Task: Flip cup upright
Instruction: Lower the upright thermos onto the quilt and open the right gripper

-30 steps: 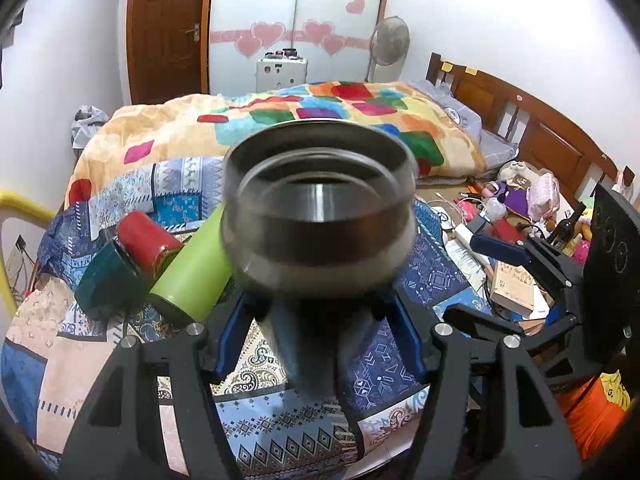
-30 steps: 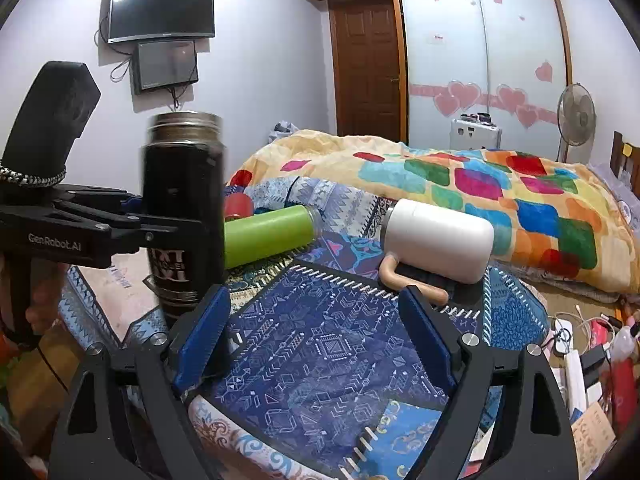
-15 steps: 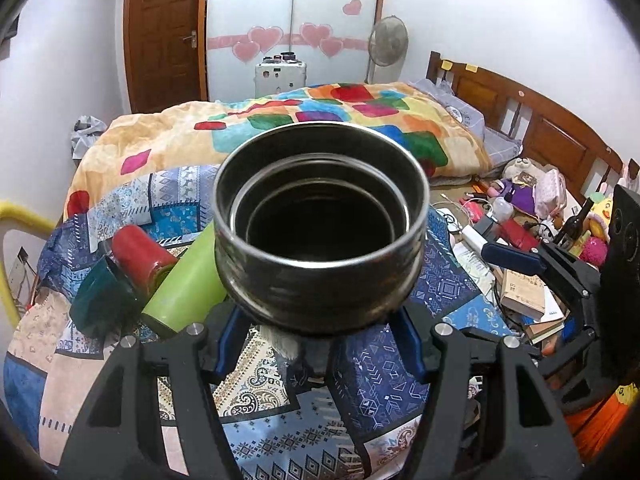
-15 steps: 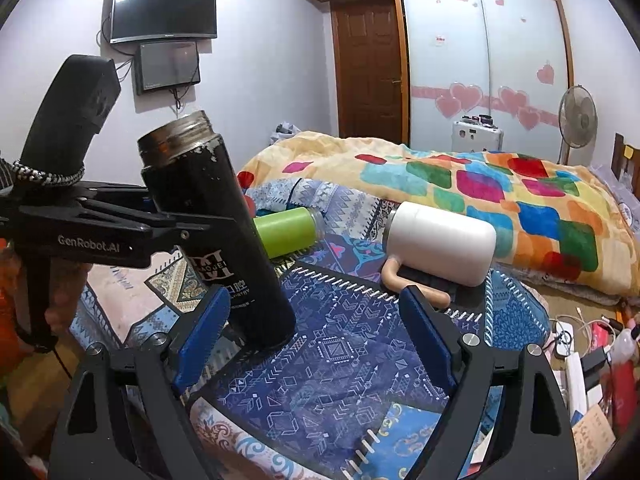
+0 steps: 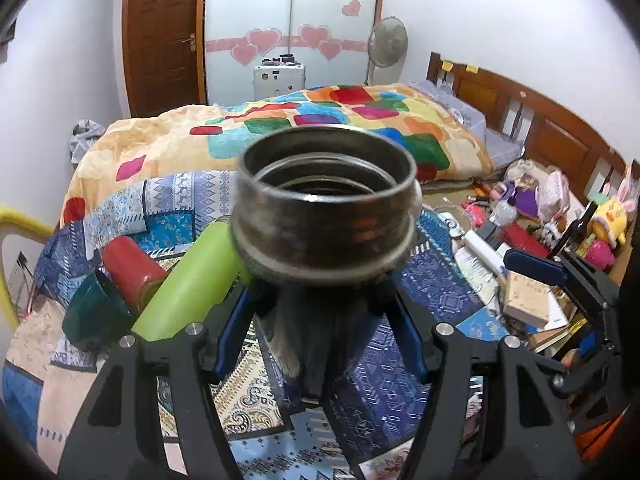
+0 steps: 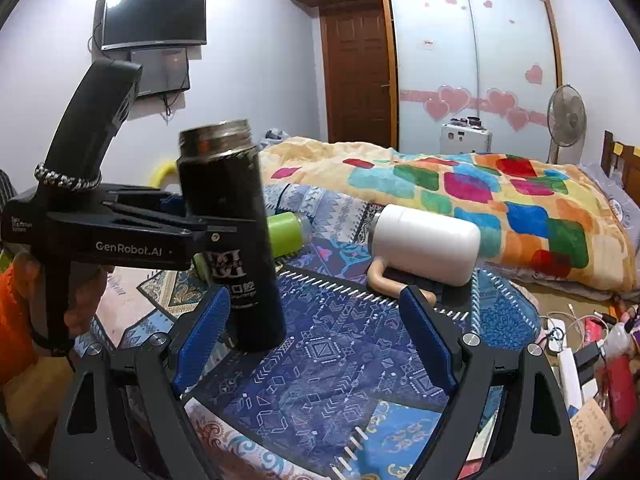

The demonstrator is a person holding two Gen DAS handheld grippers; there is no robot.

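Note:
A black steel flask cup [image 6: 236, 240] stands nearly upright, mouth up, its base touching the blue patterned cloth [image 6: 340, 344]. My left gripper [image 5: 320, 320] is shut on its body; its open steel mouth [image 5: 326, 200] fills the left wrist view. The left gripper also shows from the side in the right wrist view [image 6: 208, 236]. My right gripper [image 6: 316, 340] is open and empty, low over the cloth to the right of the cup.
A white mug [image 6: 424, 244] with a tan handle lies on its side behind. A green bottle [image 5: 188, 284], a red cup [image 5: 132, 268] and a teal cup [image 5: 92, 316] lie at left. Bed with colourful quilt [image 6: 480, 200] behind; clutter [image 5: 528, 280] on the floor at right.
The left gripper has swung the black cup from a leftward tilt to nearly upright and set its base on the cloth. The right gripper has stayed in place.

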